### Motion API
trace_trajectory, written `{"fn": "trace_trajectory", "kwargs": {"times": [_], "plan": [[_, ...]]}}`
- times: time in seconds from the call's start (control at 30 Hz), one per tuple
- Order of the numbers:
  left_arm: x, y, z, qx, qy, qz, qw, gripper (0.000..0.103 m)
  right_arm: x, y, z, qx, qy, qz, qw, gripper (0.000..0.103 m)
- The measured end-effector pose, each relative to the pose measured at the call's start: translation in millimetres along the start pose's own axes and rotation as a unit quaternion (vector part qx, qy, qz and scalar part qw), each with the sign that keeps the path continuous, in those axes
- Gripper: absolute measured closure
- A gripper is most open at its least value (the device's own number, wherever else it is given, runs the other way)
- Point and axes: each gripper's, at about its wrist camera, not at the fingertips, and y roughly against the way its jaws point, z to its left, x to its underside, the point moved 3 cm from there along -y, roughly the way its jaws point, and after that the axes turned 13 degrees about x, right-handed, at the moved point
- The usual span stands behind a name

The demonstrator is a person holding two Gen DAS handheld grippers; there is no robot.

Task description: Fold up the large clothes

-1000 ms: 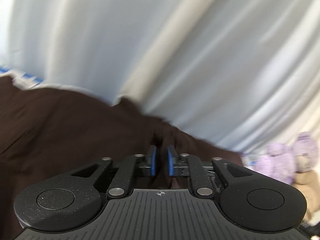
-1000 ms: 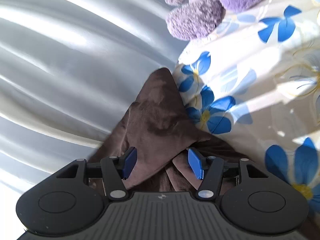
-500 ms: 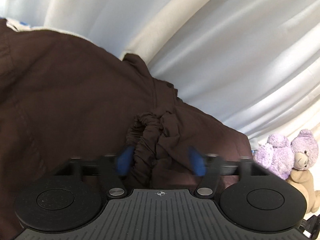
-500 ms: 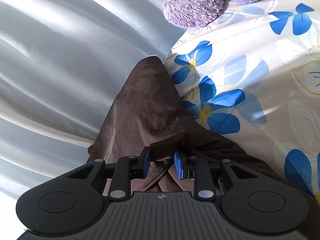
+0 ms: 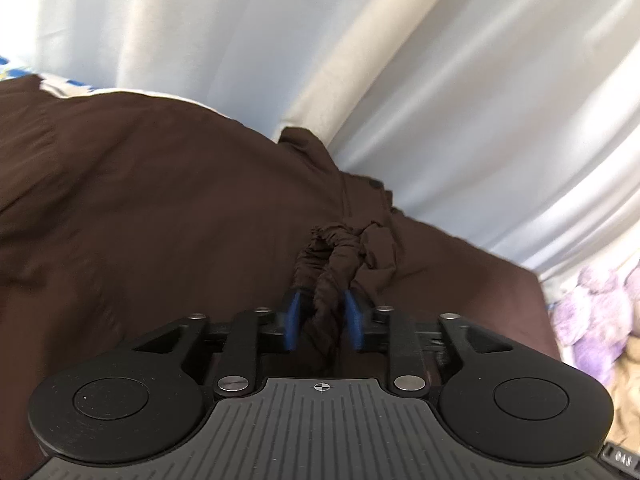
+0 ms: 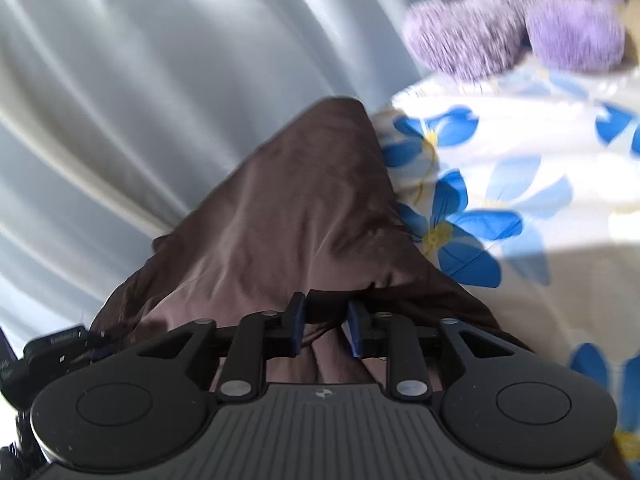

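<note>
**Inspector A:** We record the left gripper [image 5: 320, 326] with its blue pads [image 5: 291, 322] drawn in against the gathered, ruched band of the dark brown fabric garment [image 5: 160, 208]. Half a second ago those pads stood wide apart on either side of that band — now they pinch it, so we log the left tongs as clenched on the cloth.

**Inspector B:** Agreed. On the right side, we find the right gripper [image 6: 325, 328] closed on a folded edge of the same dark brown fabric garment [image 6: 296, 204], much as half a second ago; one second ago its pads stood wide and released. The garment lies partly on the white bedsheet with blue flowers [image 6: 520, 184] and runs up against the pale grey pleated curtain [image 6: 160, 80].

**Inspector A:** What do we mark as unclear?

**Inspector B:** The fuzzy purple plush toy [image 6: 516, 28] is motion-blurred and cut by the upper frame edge in the right view; in the left view it [image 5: 592, 312] is blurred at the right margin, with a tan plush shape [image 5: 624, 372] below it that we cannot identify. The garment's lower extent is hidden behind both gripper bodies — its overall shape cannot be told. A dark device [image 6: 52, 352] at the lower left of the right view is too cropped to name.
</note>
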Motion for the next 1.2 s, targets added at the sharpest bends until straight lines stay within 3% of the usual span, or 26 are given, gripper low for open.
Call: {"fn": "trace_trajectory", "kwargs": {"times": [0.03, 0.17, 0.3, 0.5, 0.53, 0.6, 0.67, 0.73, 0.83, 0.9, 1.0, 1.1, 1.2], "plan": [[0, 9, -2, 0.004, -0.003, -0.005, 1.0, 0.045, 0, 13, 1, -0.002, 0.019, -0.02, 1.0, 0.078], [3, 28, -18, 0.021, -0.031, -0.023, 0.999, 0.039, -9, 31, 28, 0.04, 0.114, -0.093, 0.988, 0.078], [14, 4, -28, 0.024, -0.039, 0.002, 0.9989, 0.034, -1, -13, 80, 0.047, 0.201, -0.067, 0.976, 0.081], [17, -26, -21, -0.069, -0.074, 0.005, 0.9948, 0.031, 31, -73, 132, 0.072, 0.308, -0.047, 0.947, 0.083], [16, -31, -16, -0.07, -0.065, 0.011, 0.9954, 0.03, 34, -77, 137, 0.077, 0.321, -0.051, 0.942, 0.084], [13, -34, -10, -0.066, -0.053, 0.005, 0.9964, 0.028, 33, -81, 145, 0.08, 0.333, -0.05, 0.938, 0.084], [12, -39, -11, -0.075, -0.065, 0.011, 0.995, 0.028, 27, -77, 150, 0.073, 0.326, -0.038, 0.942, 0.084], [12, -39, -9, -0.074, -0.062, 0.01, 0.9953, 0.027, 22, -65, 158, 0.038, 0.305, -0.041, 0.951, 0.084], [11, -38, -5, -0.068, -0.056, 0.007, 0.9961, 0.027, 28, -59, 182, 0.004, 0.32, -0.054, 0.946, 0.084], [11, -38, -6, -0.07, -0.063, 0.008, 0.9955, 0.026, 36, -68, 194, 0.004, 0.339, -0.048, 0.94, 0.084], [13, -37, -7, -0.071, -0.071, 0.01, 0.995, 0.023, 47, -90, 192, 0.015, 0.329, -0.033, 0.944, 0.084], [15, -36, -9, -0.077, -0.082, 0.014, 0.9935, 0.02, 54, -91, 187, 0.007, 0.323, -0.062, 0.944, 0.084], [14, -32, -10, -0.084, -0.074, 0.02, 0.9935, 0.017, 55, -89, 190, 0.015, 0.334, -0.06, 0.941, 0.084]]}}
